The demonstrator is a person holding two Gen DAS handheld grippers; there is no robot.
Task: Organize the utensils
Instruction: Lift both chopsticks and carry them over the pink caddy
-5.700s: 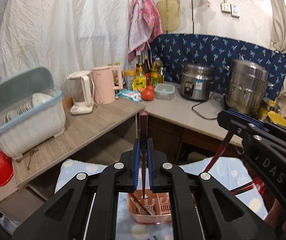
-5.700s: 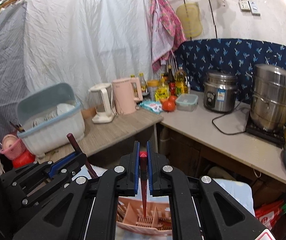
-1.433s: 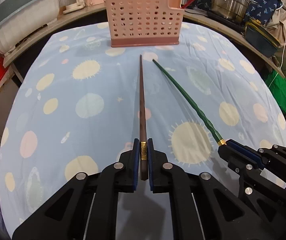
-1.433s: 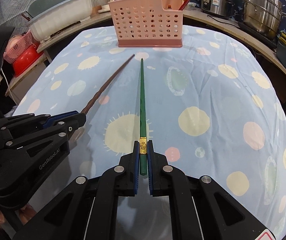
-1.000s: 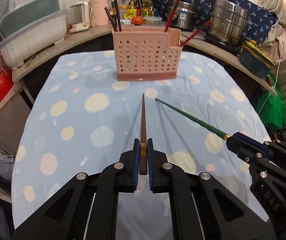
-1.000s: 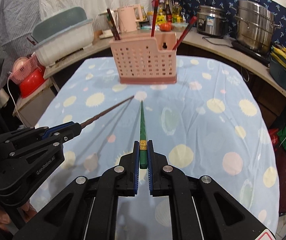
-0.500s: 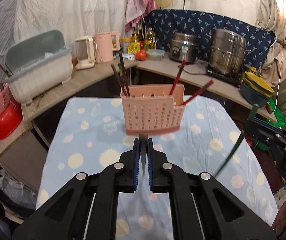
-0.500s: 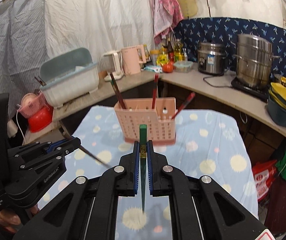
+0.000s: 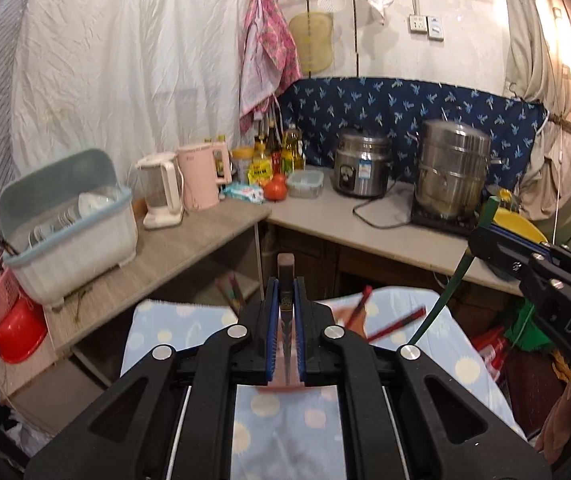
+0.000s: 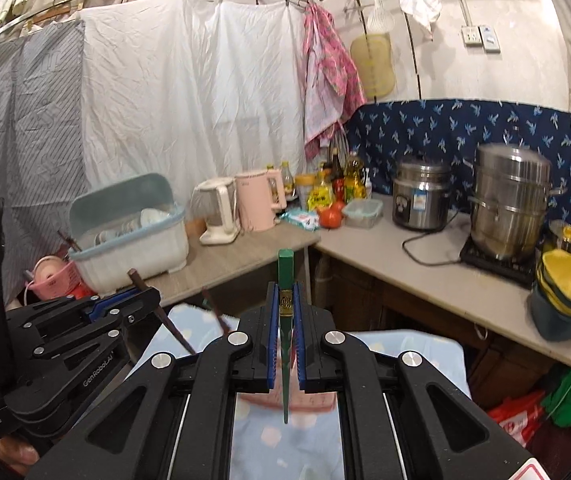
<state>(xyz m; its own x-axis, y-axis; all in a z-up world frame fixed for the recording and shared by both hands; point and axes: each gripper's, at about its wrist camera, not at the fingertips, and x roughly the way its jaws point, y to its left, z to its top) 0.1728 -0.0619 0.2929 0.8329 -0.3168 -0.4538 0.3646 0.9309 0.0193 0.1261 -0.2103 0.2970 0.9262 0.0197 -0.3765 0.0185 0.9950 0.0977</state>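
Several chopsticks, red and dark [image 9: 393,322], are already seen standing in the pink perforated plastic utensil basket [image 10: 285,400], which sits on the table covered by a pale blue cloth with yellow dots [image 9: 157,320], just below and ahead of both tongs and largely hidden behind them. 2 chopsticks are not yet stowed, 1 in each tongs, so the task is judged to be well advanced, with these 2 insertions left; whether further utensils lie on the table cannot be told from these views.

The left tongs [image 9: 285,316] are closed tightly on a dark brown wooden chopstick [image 9: 285,268], held near its gold-banded thick end, which stands up above the pads while the thin end points down between the arms toward the basket. The right tongs [image 10: 285,316] are clamped in the same way on a dark green chopstick [image 10: 285,268], its square thick end above the pads and its tip hanging down in front of the basket's rim. In each view the other tongs appears at the side, and the 2 chopsticks are kept well apart. Both tips are judged to be above the basket and not yet inside a compartment; which compartment each is aimed at cannot be told.
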